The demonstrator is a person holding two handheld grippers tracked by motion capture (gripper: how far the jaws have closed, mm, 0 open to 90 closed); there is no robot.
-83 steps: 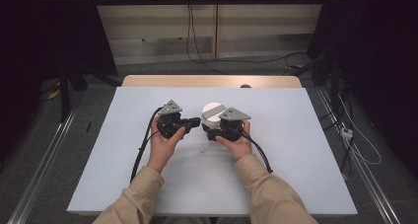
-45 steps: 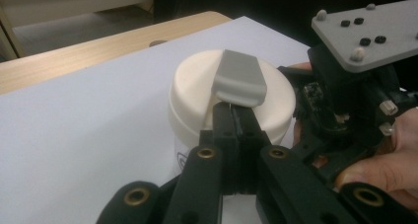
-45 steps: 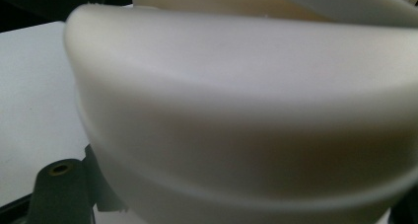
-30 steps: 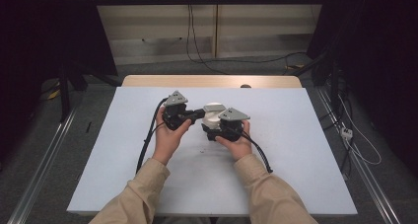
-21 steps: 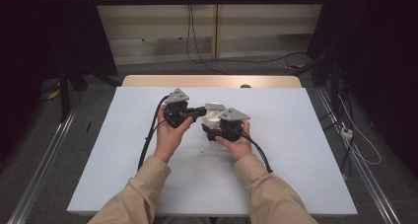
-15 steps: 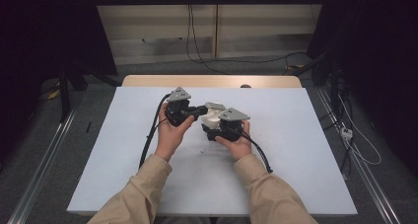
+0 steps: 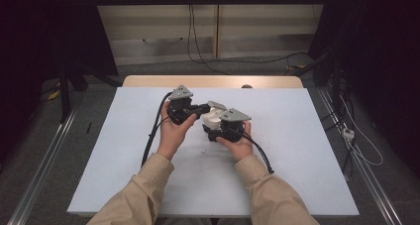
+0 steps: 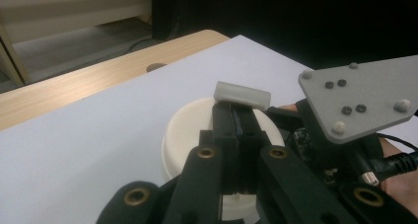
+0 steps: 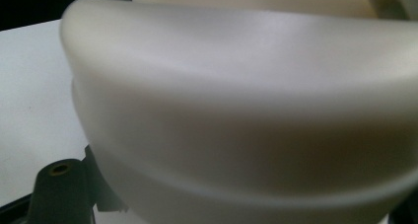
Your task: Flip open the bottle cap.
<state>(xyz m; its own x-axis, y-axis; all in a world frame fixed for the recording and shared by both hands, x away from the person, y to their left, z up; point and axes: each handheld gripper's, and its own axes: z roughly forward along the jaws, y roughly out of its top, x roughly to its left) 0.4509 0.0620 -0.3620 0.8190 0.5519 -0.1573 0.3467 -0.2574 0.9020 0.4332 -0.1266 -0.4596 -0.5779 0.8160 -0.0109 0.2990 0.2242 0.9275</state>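
Now the left gripper (image 8: pixel 236 125) has reached the white container (image 8: pixel 192 130).

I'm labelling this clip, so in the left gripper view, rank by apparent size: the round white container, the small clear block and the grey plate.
1. Round white container.
2. Grey plate; it's cut off by the edge, so unsure.
3. Small clear block.

I count two tongs, one in each of my hands: my left tongs (image 7: pixel 197 108) and my right tongs (image 7: pixel 212 131). Between them there is one cream round container (image 8: pixel 192 125), one small pale block (image 8: pixel 242 95), all over one counter (image 7: pixel 307 150).
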